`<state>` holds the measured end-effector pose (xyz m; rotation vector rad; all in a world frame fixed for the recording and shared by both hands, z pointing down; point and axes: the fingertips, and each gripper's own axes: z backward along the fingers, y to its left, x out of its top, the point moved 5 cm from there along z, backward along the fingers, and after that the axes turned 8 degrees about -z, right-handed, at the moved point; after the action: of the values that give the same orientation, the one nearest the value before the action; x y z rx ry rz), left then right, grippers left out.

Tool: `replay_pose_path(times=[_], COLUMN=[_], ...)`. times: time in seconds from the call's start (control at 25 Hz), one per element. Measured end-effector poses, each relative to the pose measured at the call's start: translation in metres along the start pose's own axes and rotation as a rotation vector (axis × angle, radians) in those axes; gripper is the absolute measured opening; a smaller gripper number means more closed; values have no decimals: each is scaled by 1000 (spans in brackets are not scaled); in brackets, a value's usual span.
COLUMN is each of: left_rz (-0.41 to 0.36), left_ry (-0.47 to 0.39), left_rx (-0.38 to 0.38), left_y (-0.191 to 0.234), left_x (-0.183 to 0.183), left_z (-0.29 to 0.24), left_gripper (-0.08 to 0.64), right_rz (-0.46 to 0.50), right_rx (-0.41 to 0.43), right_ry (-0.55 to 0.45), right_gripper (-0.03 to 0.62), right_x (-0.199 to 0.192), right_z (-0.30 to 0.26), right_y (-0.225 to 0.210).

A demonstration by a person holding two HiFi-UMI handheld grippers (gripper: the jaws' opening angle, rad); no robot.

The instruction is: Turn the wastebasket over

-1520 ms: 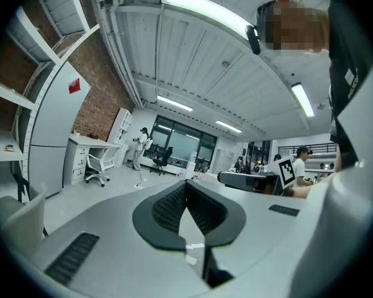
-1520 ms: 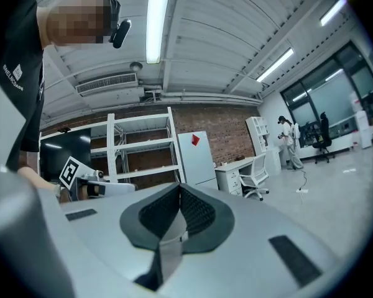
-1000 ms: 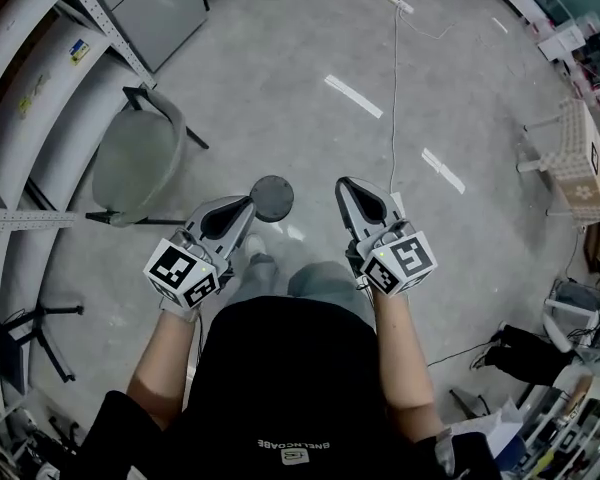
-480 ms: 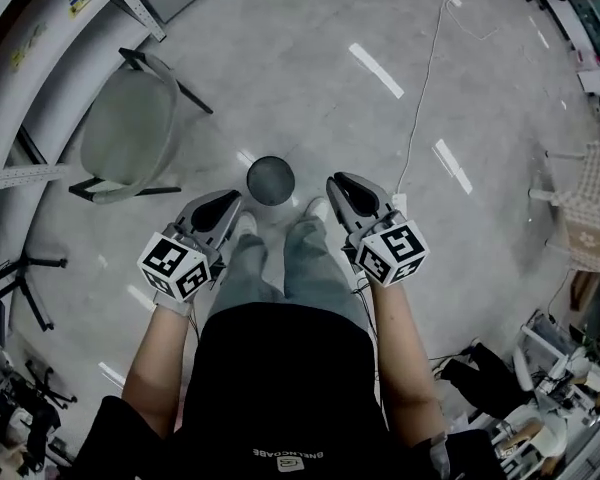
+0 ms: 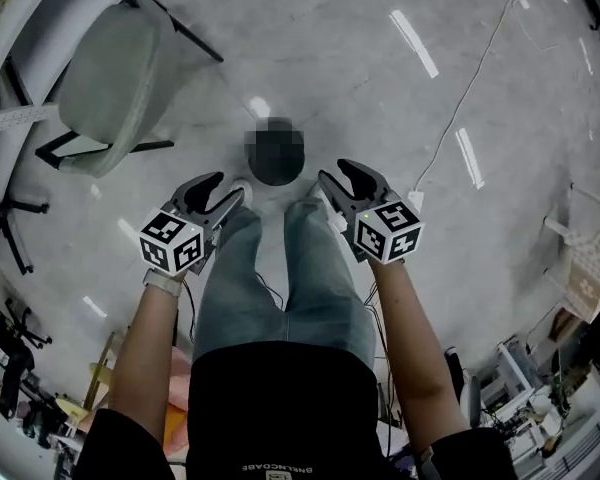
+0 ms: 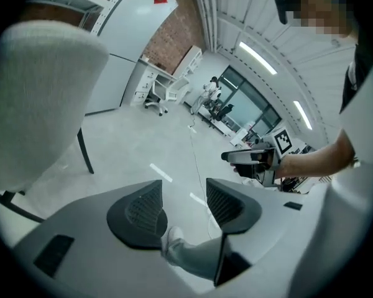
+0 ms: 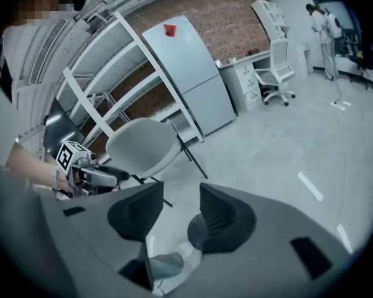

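Head view, left to right: a grey chair stands on the concrete floor, well apart from the hands. The left gripper hangs low beside the person's left knee. Its jaws are apart and have just been opening. The left gripper view shows only floor between them, with a shoe below.

The wastebasket stands on the floor just ahead of the feet, between the two grippers and a little beyond their tips. Neither gripper touches it. A mosaic patch lies over it, so I cannot tell whether its mouth faces up.

The right gripper hangs beside the right knee, its jaws parted a little less widely and also just opening. The right gripper view shows bare floor in the gap and the dark round wastebasket behind one jaw, not between the two. Farther right a cable runs across the floor.

By my reading the reach is under way and the flip has not begun. The main risk is a poor hold. The wastebasket looks light and round, so a jaw that bumps its wall before closing could skid it or tip it on the smooth floor and send it rolling toward the chair. A grip by one gripper alone on a thin rim may slip as it turns.
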<state>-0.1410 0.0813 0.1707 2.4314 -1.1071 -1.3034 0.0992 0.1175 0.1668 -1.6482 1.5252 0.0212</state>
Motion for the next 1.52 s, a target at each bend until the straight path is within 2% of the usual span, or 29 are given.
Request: replay_pose_path(times=[0.2,0.44,0.68,0.8,1.0,1.16,1.32,1.52], left_rz=[45,83,76,73,131,127,154,167], left_ry=[90,157,253,289,282,294,273,250], left_rx=[-15,-25,-87,-105,-101,-138,-156,-193], left_y=[40,96,127,137,161,175,186,190], left_x=[-55,-126,-191,-217,-241,-255,-262,-264], left_z=[-42,-108,-170,-191,-221,-243,-255,-256], left_gripper=[252,276,291,298,304,304,304,304], right_rz=[7,1,3,-25,-60,-68,-49,-65], right_rx=[28,44,56,73,130,167,160,200], right_ry=[161,317,428,460,510,543,552,555], right_gripper=[198,247,270,282,295,295,293,299], right_x=[-45,-107,-157,-176,-200,-216,-224,-224], right_z=[-64,-141,-202,-221,-249,-271,-284,-287], right_y=[-38,-94,-144,-163,-185,-192,-197,-200])
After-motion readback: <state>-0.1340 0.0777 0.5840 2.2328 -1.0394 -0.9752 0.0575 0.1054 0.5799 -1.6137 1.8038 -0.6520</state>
